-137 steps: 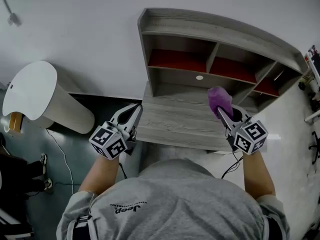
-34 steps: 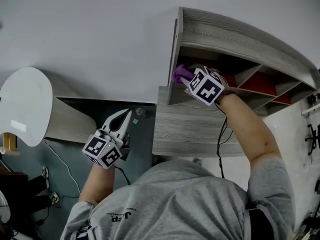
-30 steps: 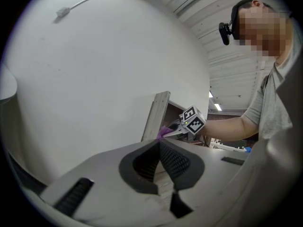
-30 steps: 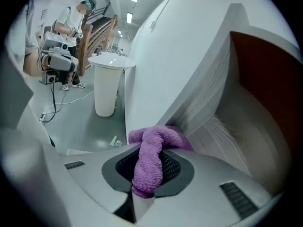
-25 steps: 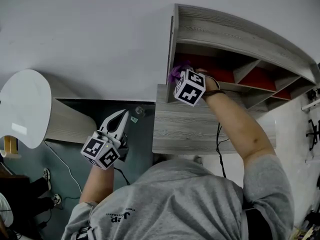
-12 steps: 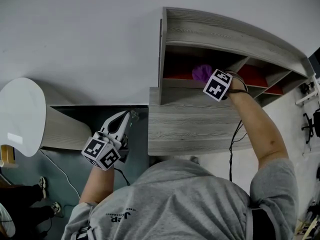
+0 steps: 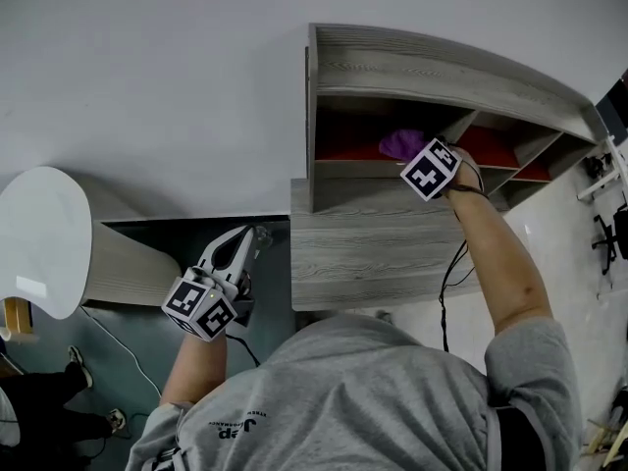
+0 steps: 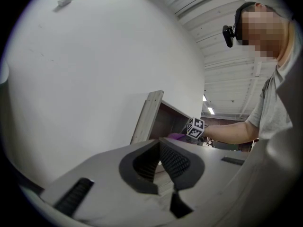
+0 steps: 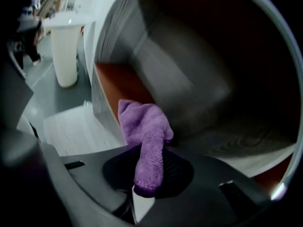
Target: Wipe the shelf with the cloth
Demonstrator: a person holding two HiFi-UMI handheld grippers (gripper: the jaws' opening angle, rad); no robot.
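The grey wooden shelf (image 7: 422,62) has red-floored compartments. My right gripper (image 7: 416,157) reaches into the upper left compartment (image 7: 345,150), close to its right divider, and is shut on the purple cloth (image 7: 400,143). In the right gripper view the cloth (image 9: 144,126) runs out from between the jaws of the right gripper (image 9: 147,174) and bunches on the red floor (image 9: 116,84). My left gripper (image 7: 247,239) hangs low, left of the shelf, shut and holding nothing. From the left gripper (image 8: 163,161) the cloth (image 8: 176,136) shows far off.
A grey desk top (image 7: 373,253) juts out below the compartments. A white round-topped stand (image 7: 44,234) is at the left on the dark floor, with a cable near it. A person's legs (image 7: 39,415) show at the bottom left.
The right gripper swept the cloth from the left end of the compartment toward its right divider and has almost stopped. The left gripper stayed put.
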